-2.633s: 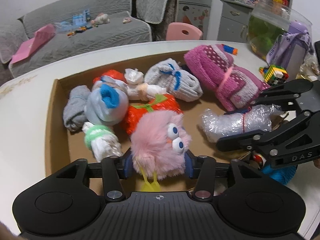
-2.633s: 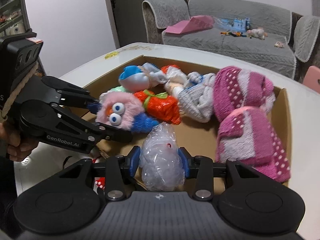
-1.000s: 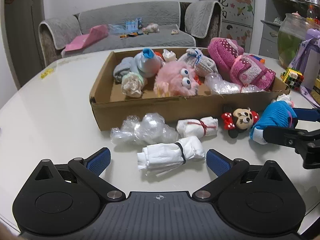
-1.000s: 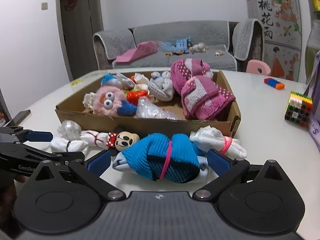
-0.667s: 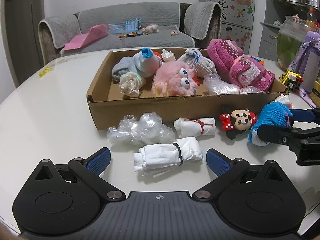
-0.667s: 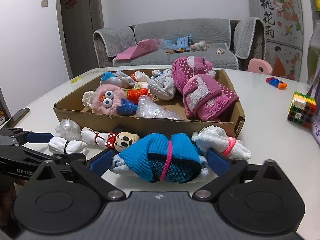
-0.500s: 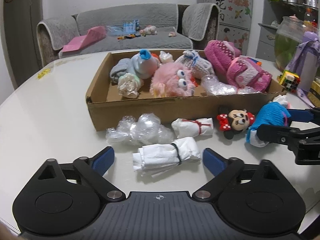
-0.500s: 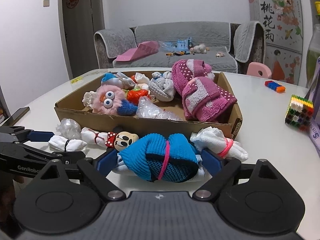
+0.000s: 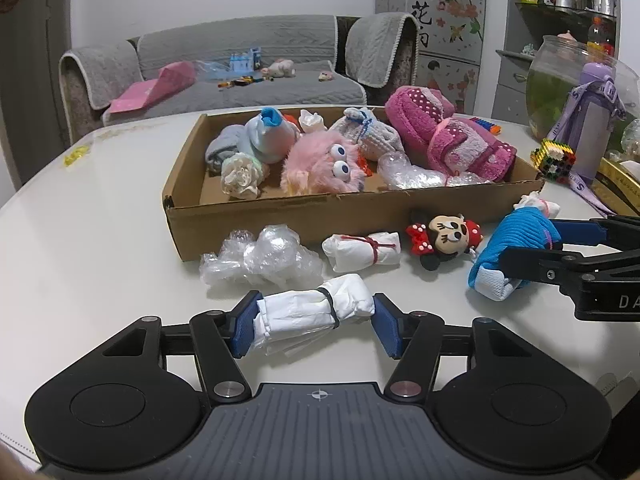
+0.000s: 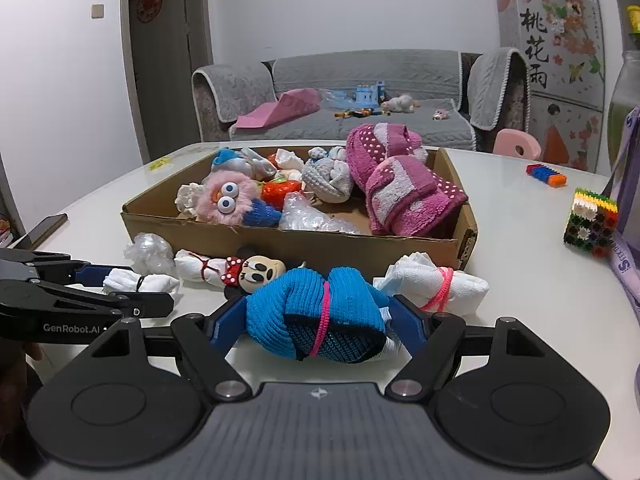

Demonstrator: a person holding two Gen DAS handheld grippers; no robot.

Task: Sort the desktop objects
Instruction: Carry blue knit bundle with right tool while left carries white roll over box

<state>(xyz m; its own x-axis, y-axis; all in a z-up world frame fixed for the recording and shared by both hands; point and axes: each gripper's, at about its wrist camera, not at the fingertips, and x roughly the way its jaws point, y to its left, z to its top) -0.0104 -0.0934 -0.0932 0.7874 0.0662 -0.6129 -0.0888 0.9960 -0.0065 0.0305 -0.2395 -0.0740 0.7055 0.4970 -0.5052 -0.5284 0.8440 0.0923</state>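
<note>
My left gripper (image 9: 314, 322) is shut on a white paper roll with a black band (image 9: 312, 312), which lies on the white table (image 9: 80, 248); it also shows in the right wrist view (image 10: 140, 282). My right gripper (image 10: 316, 326) is shut on a blue knitted bundle with a pink band (image 10: 316, 308), seen in the left wrist view (image 9: 512, 248) too. A cardboard box (image 9: 360, 212) behind them holds a pink furry toy (image 9: 320, 164), magenta socks (image 9: 448, 140), bubble wrap and several rolled bundles.
In front of the box lie a bubble-wrap wad (image 9: 264, 260), a white roll with a red band (image 9: 362, 250), a Minnie toy (image 9: 444, 236) and a white bundle with a pink band (image 10: 434, 282). A block cube (image 10: 590, 222), purple bottle (image 9: 592, 136) and fish bowl (image 9: 560, 80) stand right.
Both grippers let go of the pink toy and bubble wrap in the box, drew back to the table front, and closed: left on the white roll, right on the blue bundle.
</note>
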